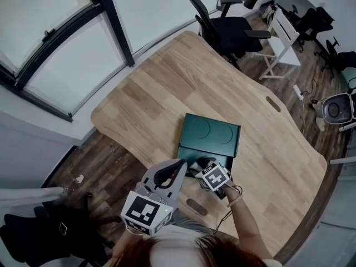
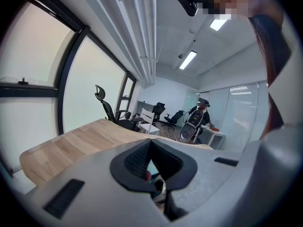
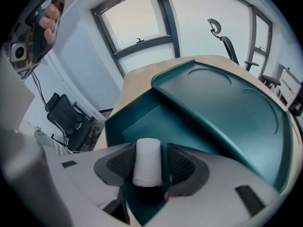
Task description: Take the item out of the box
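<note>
A dark green box (image 1: pixel 187 149) lies on the wooden table (image 1: pixel 167 88) with its lid (image 1: pixel 211 132) folded back. My right gripper (image 1: pixel 203 166) points steeply down into the box's near end. In the right gripper view a white rolled cloth (image 3: pixel 147 161) stands between the jaws of the right gripper (image 3: pixel 150 162). The roll rests against the left pad (image 3: pixel 124 162), and a narrow gap separates it from the right pad (image 3: pixel 182 164), so the jaws are open. The box floor (image 3: pixel 142 122) and lid (image 3: pixel 227 108) lie beyond. My left gripper (image 1: pixel 181 163) hovers left of the box, with the left gripper's tips (image 2: pixel 150 143) together and nothing held.
A black office chair (image 1: pixel 222 21) and a white chair (image 1: pixel 281 43) stand beyond the table's far edge. Windows run along the left wall. The table's near edge lies just below both grippers, with a slot (image 1: pixel 197 206) cut in it.
</note>
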`<control>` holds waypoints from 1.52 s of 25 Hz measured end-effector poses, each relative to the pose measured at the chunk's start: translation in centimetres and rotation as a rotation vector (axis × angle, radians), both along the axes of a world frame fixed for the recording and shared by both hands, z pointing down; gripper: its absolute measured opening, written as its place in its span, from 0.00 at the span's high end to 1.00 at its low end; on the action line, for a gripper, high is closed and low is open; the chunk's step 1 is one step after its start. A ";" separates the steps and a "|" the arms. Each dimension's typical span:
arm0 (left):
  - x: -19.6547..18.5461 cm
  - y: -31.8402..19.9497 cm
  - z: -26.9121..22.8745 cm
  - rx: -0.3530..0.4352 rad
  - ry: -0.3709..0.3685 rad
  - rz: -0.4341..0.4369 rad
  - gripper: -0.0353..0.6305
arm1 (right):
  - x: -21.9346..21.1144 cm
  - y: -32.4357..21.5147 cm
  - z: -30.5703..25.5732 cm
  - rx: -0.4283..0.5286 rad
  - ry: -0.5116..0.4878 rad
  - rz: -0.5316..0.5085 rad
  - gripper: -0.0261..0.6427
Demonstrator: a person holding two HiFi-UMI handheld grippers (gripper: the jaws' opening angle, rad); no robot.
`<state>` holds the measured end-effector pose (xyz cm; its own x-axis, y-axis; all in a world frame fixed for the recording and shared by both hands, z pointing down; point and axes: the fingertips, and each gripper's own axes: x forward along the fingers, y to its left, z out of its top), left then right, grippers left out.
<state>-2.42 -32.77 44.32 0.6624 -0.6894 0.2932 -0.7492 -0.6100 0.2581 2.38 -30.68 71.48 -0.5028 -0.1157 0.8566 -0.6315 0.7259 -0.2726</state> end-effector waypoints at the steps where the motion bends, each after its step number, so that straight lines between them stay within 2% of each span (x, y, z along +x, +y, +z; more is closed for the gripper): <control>1: 0.0 0.0 0.0 -0.001 0.000 0.001 0.94 | -0.1 -0.1 0.1 -0.004 -0.001 0.005 0.63; 6: 0.1 -0.1 0.2 -0.007 -0.001 0.001 0.94 | 0.1 -0.1 0.7 0.022 0.047 -0.011 0.67; 13: 0.5 0.2 -0.1 0.004 0.002 0.011 0.94 | 0.6 -0.2 0.3 0.052 0.031 0.031 0.67; 23: 1.1 1.4 -1.3 0.038 0.007 0.044 0.94 | 1.0 -1.1 -3.3 0.181 -0.058 0.187 0.67; 38: -1.3 4.2 -3.4 0.101 0.028 0.015 0.94 | 0.8 -0.5 -9.5 0.344 -0.192 0.351 0.68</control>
<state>-3.72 -28.55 40.89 0.6802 -0.7041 0.2037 -0.7327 -0.6455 0.2155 3.21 -31.22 62.00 -0.5276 -0.5637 0.6355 -0.8148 0.5475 -0.1908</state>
